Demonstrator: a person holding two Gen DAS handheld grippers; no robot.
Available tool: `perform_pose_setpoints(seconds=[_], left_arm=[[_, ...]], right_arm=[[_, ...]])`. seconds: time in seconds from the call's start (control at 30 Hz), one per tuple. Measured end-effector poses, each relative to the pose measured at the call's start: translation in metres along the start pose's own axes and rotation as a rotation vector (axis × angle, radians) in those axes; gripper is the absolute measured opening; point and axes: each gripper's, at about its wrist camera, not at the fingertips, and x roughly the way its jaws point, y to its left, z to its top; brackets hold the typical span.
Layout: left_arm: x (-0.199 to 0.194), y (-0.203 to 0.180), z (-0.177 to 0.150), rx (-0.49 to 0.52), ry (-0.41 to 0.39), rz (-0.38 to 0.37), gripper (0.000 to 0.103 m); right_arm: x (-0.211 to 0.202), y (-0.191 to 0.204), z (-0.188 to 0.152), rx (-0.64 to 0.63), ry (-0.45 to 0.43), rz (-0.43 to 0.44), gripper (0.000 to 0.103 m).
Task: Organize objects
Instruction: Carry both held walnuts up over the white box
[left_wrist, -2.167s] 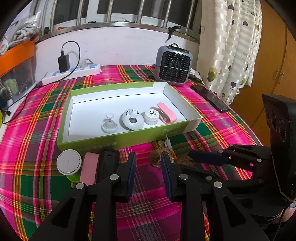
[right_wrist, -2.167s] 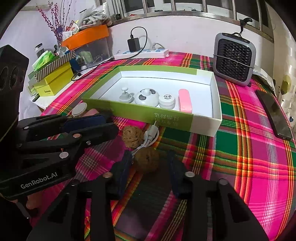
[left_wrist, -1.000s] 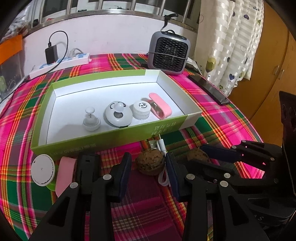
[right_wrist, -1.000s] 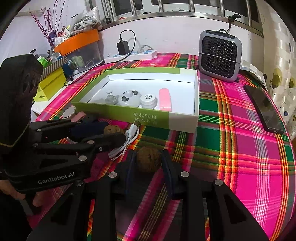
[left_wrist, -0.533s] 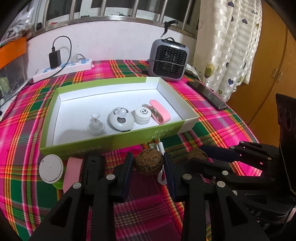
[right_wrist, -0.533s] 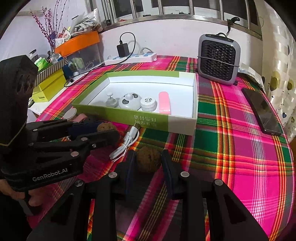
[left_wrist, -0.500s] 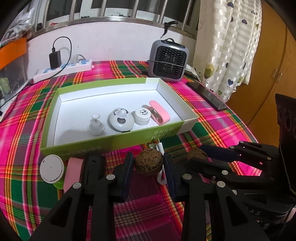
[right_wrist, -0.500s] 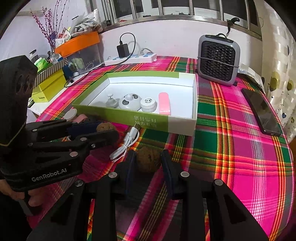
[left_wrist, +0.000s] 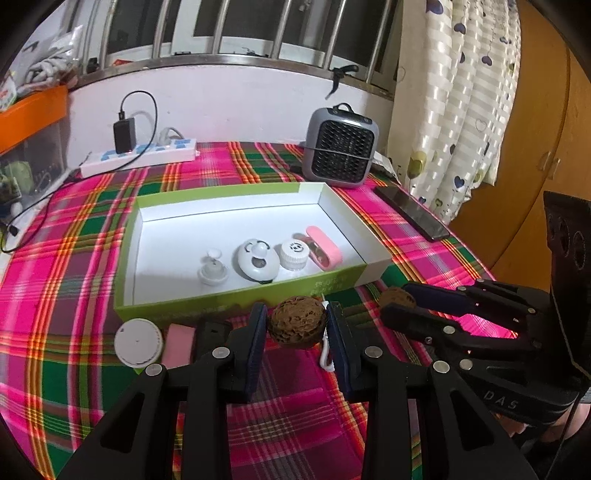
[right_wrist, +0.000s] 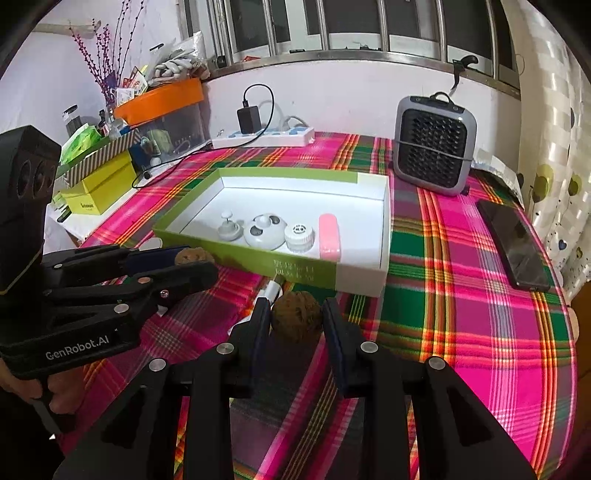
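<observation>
My left gripper (left_wrist: 297, 328) is shut on a brown walnut (left_wrist: 297, 323) and holds it just in front of the green box (left_wrist: 236, 299). My right gripper (right_wrist: 297, 319) is shut on a second brown walnut (right_wrist: 297, 315), also near the box's front wall (right_wrist: 295, 271). Each gripper shows in the other's view: the right one (left_wrist: 402, 302) with its walnut (left_wrist: 396, 296), the left one (right_wrist: 199, 264) with its walnut (right_wrist: 192, 255). Inside the box lie a white knob (left_wrist: 212, 271), a round white gadget (left_wrist: 257, 260), a white cap (left_wrist: 294, 254) and a pink case (left_wrist: 324, 251).
A white cable (right_wrist: 271, 290) lies between the grippers on the plaid tablecloth. A round white disc (left_wrist: 137, 342) and a pink block (left_wrist: 178, 344) sit left of the left gripper. A grey fan heater (left_wrist: 340, 146), power strip (left_wrist: 138, 157) and black phone (right_wrist: 513, 245) stand around the box.
Both grippers have lifted with their walnuts and moved closer to the box front. The box contents have not moved.
</observation>
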Motion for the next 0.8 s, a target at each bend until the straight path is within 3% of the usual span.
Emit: perform_pose_setpoints(seconds=[0.8], left_arm=[[-0.006, 0.034, 0.022, -0.018, -0.033, 0.063, 0.031]], right_arm=[[0.002, -0.003, 0.029, -0.030, -0.045, -0.015, 0.030]])
